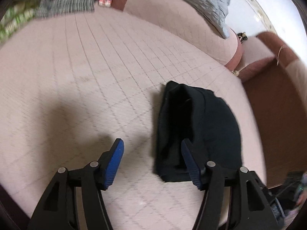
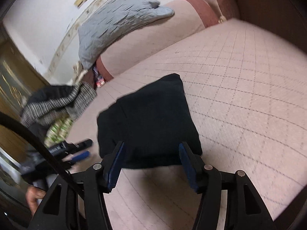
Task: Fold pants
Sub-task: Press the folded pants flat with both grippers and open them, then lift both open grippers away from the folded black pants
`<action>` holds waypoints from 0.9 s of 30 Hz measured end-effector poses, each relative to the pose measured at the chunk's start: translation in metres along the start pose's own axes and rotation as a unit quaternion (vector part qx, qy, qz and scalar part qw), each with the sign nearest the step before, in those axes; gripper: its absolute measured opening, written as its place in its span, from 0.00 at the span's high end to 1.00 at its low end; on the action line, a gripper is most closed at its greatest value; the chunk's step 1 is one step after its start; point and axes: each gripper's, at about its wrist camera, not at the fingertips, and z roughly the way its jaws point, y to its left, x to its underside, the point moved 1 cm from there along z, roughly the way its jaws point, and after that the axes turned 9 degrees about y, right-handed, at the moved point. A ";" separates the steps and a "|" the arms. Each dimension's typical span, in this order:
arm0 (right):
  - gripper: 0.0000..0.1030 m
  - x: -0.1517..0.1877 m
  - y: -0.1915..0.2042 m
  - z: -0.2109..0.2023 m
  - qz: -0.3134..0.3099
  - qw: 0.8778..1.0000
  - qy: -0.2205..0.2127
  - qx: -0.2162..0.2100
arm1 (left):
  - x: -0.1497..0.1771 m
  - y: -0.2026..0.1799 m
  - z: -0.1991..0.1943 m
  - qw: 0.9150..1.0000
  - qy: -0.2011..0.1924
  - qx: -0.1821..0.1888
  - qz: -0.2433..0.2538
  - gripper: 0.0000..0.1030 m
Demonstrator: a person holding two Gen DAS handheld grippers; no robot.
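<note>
Black pants [image 2: 147,120] sit folded into a compact bundle on the pink quilted mattress [image 2: 239,99], lying free, nothing gripping them. Our right gripper [image 2: 151,153] has its jaws spread wide apart; the bundle lies just ahead of and between the blue pads [image 2: 115,166], and whether the tips touch the cloth we cannot tell. Our left gripper [image 1: 151,149] is also wide open; from its camera the pants [image 1: 197,132] sit ahead and toward its right jaw, whose blue pad [image 1: 190,164] overlaps the bundle's near edge in view, while the left pad hangs over bare mattress [image 1: 86,67]. The right wrist view also shows the left gripper [image 2: 80,151] low to the left of our right jaws, beside the bundle. Further out beyond the jaws: a pink bolster [image 2: 153,36] with dark red ends, a rumpled grey blanket [image 2: 119,23] draped on it, a grey striped knit garment [image 2: 57,103] off to the left, and green patterned fabric [image 2: 59,130] under it. Frames are motion-blurred.
</note>
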 end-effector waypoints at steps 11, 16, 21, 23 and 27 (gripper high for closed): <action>0.39 0.012 0.035 -0.034 -0.043 0.997 -0.057 0.030 | 0.019 0.005 -0.005 0.998 -0.027 -0.058 0.024 0.33; 0.39 0.017 0.084 -0.084 -0.126 0.979 -0.158 0.035 | 0.009 -0.015 -0.007 0.997 -0.029 -0.066 0.036 0.33; 0.35 0.022 0.123 -0.131 -0.176 0.953 -0.247 0.002 | 0.003 -0.046 0.001 0.994 -0.027 -0.089 0.054 0.33; 0.34 0.022 0.132 -0.141 -0.186 0.951 -0.246 -0.031 | -0.001 -0.063 0.009 0.994 -0.014 -0.087 0.066 0.33; 0.31 0.021 0.149 -0.151 -0.196 0.944 -0.255 -0.073 | 0.008 -0.098 0.019 0.991 -0.004 -0.091 0.095 0.33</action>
